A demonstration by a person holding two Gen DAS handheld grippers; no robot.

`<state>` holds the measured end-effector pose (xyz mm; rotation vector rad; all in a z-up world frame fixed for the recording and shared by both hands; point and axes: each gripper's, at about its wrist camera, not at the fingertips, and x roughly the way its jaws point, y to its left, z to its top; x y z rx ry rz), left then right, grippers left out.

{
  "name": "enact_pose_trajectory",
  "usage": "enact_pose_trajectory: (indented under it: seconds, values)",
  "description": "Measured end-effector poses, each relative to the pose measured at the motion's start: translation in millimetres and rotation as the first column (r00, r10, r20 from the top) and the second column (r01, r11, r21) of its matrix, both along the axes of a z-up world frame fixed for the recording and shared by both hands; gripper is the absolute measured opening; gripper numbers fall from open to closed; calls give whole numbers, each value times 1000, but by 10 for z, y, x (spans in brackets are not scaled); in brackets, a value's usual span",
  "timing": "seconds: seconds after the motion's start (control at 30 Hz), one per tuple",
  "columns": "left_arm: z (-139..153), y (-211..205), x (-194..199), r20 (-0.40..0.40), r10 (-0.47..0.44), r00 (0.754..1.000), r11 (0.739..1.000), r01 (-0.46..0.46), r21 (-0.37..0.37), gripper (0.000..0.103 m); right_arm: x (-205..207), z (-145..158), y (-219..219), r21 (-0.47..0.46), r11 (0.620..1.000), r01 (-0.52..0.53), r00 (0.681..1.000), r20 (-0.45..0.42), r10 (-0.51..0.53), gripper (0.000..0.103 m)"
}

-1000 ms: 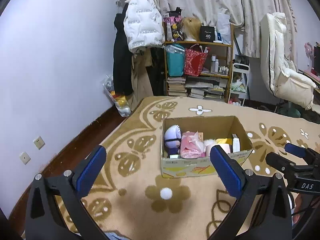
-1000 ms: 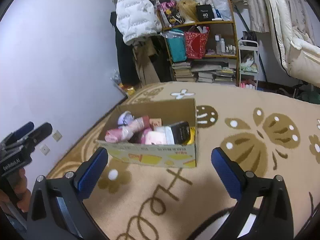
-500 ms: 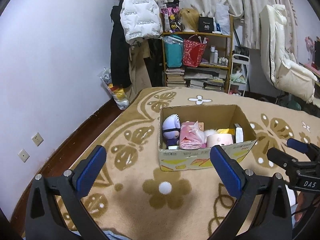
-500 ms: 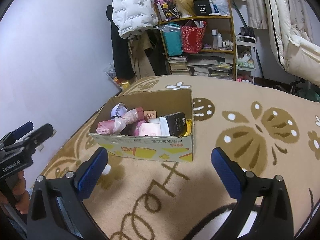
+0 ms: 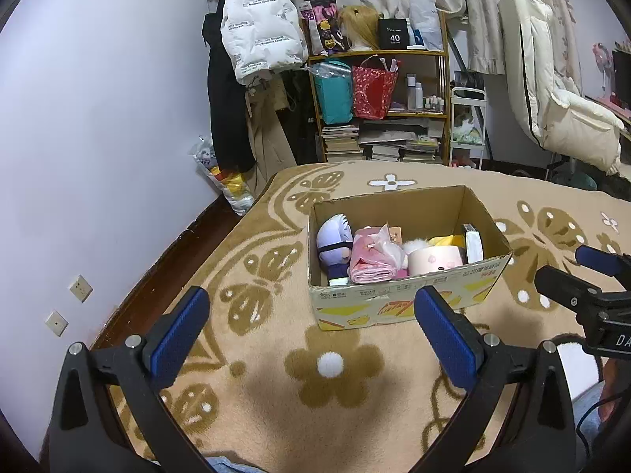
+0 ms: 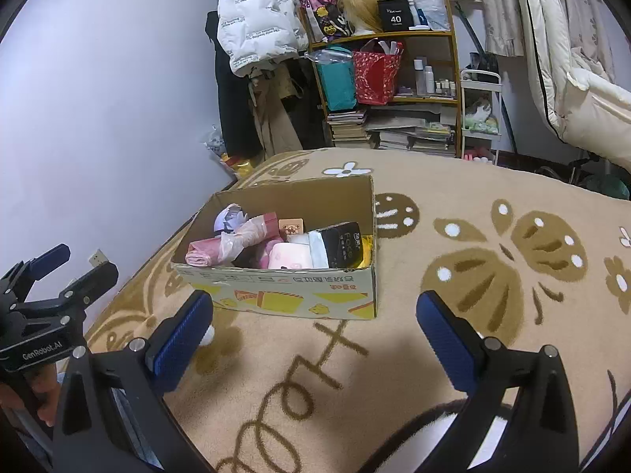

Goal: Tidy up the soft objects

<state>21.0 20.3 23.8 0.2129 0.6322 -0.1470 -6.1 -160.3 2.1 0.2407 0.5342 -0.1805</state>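
A patterned carpet (image 5: 256,374) carries an open cardboard box (image 5: 402,299) packed with soft toys (image 5: 335,242). Both left tongs (image 5: 311,331) and right tongs (image 6: 313,335) hover low before it, angled downward, spread wide, holding nothing.

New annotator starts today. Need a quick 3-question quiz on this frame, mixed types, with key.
1. True or false: the left gripper is shut on a toy.
2. Which item sits at the far-left end of the cardboard box in the left wrist view? A) black pouch B) plush doll with lavender hair C) yellow cloth
3. Fill in: the box rests on a tan ____ with brown flower patterns.

Key:
1. False. Both the left and the right gripper are open and hold nothing.
2. B, the plush doll; the pink bundle lies beside it.
3. Carpet.
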Motion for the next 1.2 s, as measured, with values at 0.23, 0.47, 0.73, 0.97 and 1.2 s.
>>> enact_pose_trajectory:
  seconds: [0.23, 0.47, 0.73, 0.97, 1.2]
  values:
    - [-4, 18, 18, -3, -1, 1000, 1000, 1, -17, 102, 0, 1, 1, 1, 1000, 1, 1000, 0, -1, 103]
    - [-5, 26, 25, -2, -1, 1000, 1000, 1, -18, 102, 3, -8, -7, -4, 1000, 4, 1000, -4, -4, 103]
    - [-39, 45, 30, -6, 11, 1000, 1000, -11, -19, 102, -3, -26, -14, -5, 1000, 9, 1000, -3, -9, 103]
    - [-36, 59, 35, -4, 15, 1000, 1000, -15, -26, 102, -5, -46, -35, 4, 1000, 9, 1000, -6, -9, 103]
    - [-2, 79, 13, 11, 23, 1000, 999, -23, -28, 102, -7, -52, -46, 0, 1000, 13, 1000, -8, -13, 103]
